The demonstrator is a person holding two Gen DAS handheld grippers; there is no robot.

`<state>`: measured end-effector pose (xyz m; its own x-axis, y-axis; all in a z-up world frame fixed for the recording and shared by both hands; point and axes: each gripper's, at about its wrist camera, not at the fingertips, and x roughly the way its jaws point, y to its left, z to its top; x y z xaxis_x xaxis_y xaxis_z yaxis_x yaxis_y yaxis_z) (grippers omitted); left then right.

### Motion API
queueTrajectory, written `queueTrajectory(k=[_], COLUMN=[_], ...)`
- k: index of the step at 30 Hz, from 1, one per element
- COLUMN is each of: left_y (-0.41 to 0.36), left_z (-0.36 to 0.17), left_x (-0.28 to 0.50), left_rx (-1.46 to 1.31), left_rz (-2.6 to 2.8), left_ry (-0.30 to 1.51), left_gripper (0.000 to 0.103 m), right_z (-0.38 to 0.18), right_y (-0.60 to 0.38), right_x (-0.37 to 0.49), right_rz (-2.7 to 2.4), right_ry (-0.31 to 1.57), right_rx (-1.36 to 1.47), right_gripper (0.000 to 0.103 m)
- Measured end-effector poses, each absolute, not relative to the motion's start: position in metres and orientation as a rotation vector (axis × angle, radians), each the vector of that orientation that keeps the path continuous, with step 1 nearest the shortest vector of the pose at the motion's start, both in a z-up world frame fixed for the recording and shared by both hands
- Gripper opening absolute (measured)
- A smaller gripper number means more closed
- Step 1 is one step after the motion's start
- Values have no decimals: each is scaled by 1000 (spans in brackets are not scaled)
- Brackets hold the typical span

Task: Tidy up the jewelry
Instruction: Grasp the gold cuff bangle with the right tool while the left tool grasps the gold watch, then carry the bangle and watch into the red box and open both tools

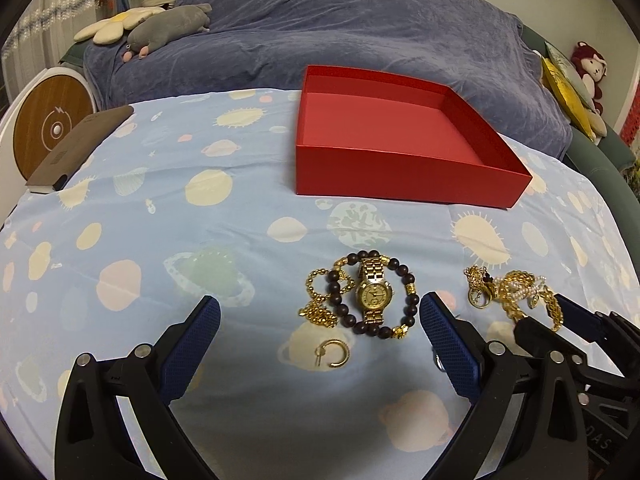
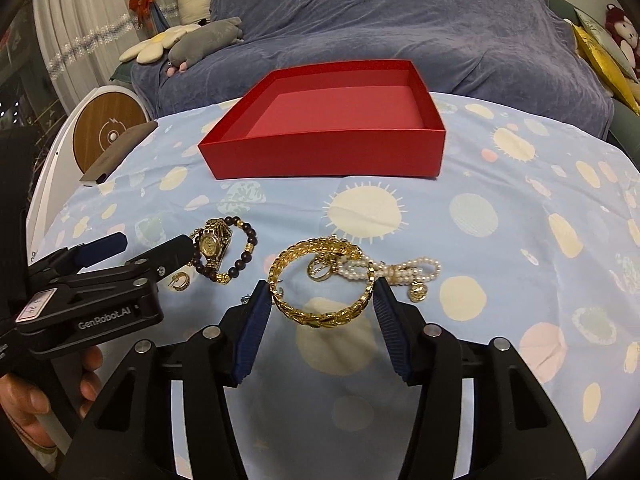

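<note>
An empty red box stands on the planet-print cloth. In front of it lie a gold watch inside a dark bead bracelet, a gold chain and a gold hoop earring. My left gripper stands wide open just short of that group, holding nothing. My right gripper is shut on a gold leaf-pattern bangle, a pad pressing on each side. Behind the bangle lie a ring and a pearl bracelet.
A blue blanket covers the sofa behind, with plush toys on it. A round wood-topped device and a flat brown item sit at the cloth's left edge. A person's hand holds the left gripper.
</note>
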<state>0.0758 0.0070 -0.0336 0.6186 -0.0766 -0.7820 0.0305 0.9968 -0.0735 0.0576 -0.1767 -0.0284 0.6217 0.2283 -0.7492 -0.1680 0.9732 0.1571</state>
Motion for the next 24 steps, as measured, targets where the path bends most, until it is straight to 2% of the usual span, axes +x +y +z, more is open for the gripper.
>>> queueTrajectory(k=[4,5,6,11,18,21,24], left_y=[-6,-8,-10,-16,-19,-17,-15], left_z=[-42,-44,-45,-53,-56,-52,-47], left_x=[85,87,88,95,95,92,90], left_rx=[-11,-2,2,5,5,-9,-38], left_rz=[-54,-50,-54,-63,-92,-107,-129], left_ry=[903,901,900,910,915,898,893], left_gripper=[97,94,85,68,29,20,20], right_z=[-28,-29,-29,-27,-27,-26,-23], right_y=[-195,-199,-201,-205,-205,-206,-205], right_x=[54,54,54,53,53,52,51], right_rz=[204,200,198,201,193,189,188], right_ry=[871,872,874,873,869,867,860], right_rx=[97,102,109,116,109,109,105], right_gripper=[51,51,51,51,51,51,51])
